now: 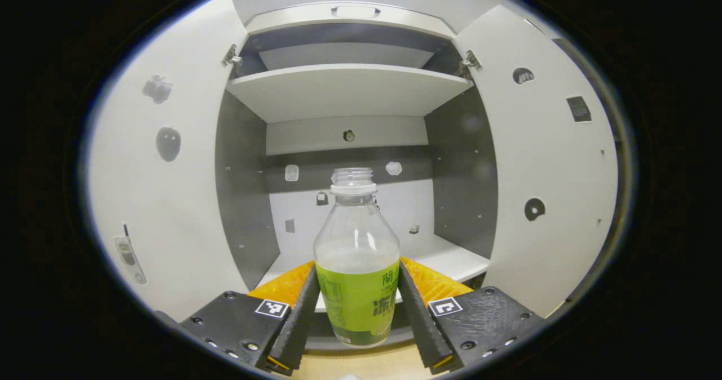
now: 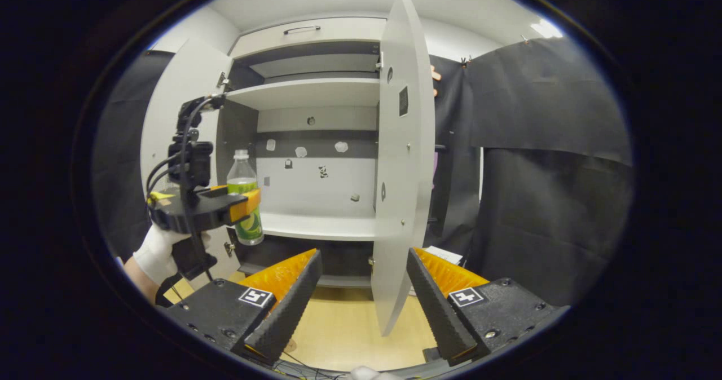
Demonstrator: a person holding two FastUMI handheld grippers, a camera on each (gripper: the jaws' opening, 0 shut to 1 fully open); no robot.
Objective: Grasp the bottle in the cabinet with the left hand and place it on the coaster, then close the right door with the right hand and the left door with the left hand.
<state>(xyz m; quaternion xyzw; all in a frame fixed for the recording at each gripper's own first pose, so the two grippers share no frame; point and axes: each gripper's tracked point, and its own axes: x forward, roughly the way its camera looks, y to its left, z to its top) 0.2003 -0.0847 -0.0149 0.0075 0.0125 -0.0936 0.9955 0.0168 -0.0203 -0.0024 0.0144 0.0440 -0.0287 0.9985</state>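
left gripper (image 1: 356, 318) clamped on bottle (image 1: 356, 267), out of cabinet (image 1: 350, 89); right gripper (image 2: 361, 301) wide open, empty; coaster placement, both doors pending

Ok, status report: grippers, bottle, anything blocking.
Left gripper shut on bottle, lifted at cabinet mouth. Right gripper open, right door edge between fingers. Both doors open. Nothing blocking.

We stand in a recording booth dressed as a home corner: black cloth (image 2: 541, 160) hangs as walls around a white cabinet (image 2: 316, 95) with open doors, small stickers (image 1: 168, 143) dot its panels, over a pale wood tabletop (image 2: 344, 329).
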